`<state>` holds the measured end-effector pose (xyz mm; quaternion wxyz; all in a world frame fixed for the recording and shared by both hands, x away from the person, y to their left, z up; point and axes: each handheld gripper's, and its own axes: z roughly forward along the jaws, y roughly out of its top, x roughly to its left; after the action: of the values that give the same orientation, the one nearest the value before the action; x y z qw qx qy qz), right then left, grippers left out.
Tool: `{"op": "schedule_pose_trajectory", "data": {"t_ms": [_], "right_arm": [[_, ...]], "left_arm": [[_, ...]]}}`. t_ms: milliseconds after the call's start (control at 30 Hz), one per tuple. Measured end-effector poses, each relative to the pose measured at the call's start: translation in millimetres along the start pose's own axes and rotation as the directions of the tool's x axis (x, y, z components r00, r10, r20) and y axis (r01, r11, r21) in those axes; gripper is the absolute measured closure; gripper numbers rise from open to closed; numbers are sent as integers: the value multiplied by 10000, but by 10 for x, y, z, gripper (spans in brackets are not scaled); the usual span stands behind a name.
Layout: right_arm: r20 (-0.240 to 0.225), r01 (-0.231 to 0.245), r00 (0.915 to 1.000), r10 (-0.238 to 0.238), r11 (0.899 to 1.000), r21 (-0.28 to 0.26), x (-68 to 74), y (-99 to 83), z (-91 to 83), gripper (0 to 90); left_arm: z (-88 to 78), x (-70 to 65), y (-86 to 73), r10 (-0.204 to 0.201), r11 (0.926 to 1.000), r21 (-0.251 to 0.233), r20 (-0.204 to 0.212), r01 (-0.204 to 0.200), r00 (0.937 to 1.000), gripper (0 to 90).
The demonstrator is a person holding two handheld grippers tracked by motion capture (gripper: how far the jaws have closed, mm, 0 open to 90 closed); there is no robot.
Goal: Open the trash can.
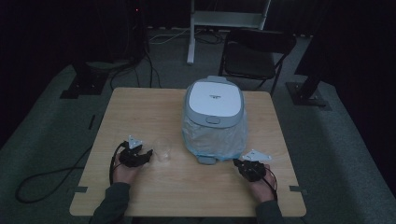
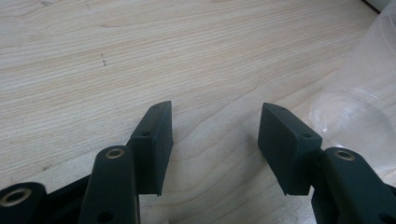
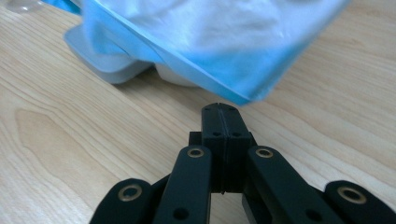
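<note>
The clear plastic cup (image 1: 164,150) is seen just right of the open left gripper (image 1: 145,155), nearer to it than to the right gripper (image 1: 239,164), whose jaws are closed on nothing beside the bag-lined pedal bin (image 1: 214,116). Bare table (image 1: 140,107) lies left of the bin.

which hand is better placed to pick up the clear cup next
Left, probably. The left gripper is open on the table with the clear plastic cup right beside its jaws. The right gripper is shut, pointing at the bin's blue bag, farther from the cup.
</note>
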<state>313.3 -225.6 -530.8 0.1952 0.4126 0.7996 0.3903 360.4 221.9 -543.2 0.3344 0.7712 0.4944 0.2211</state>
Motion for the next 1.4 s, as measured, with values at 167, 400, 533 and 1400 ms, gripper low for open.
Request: {"op": "schedule_pose_trajectory", "data": {"t_ms": [167,400,533,1400], "right_arm": [[-135,128,9998,-128,9999,-28,48,27,16,900],[-349,337,9988,-343,9993,-175,144,79,17,900],[-537,551,9970,-562,9983,-212,229,122,66,900],[-1036,1093,9881,-1136,9930,-457,475,344,264,900]], "left_arm": [[0,-1,0,-10,10000,0,1,10,10000,458],[1,-3,1,-6,10000,3,9,6,10000,457],[2,-4,2,-3,10000,2,9,3,10000,456],[3,-10,3,-3,10000,0,11,3,10000,453]]}}
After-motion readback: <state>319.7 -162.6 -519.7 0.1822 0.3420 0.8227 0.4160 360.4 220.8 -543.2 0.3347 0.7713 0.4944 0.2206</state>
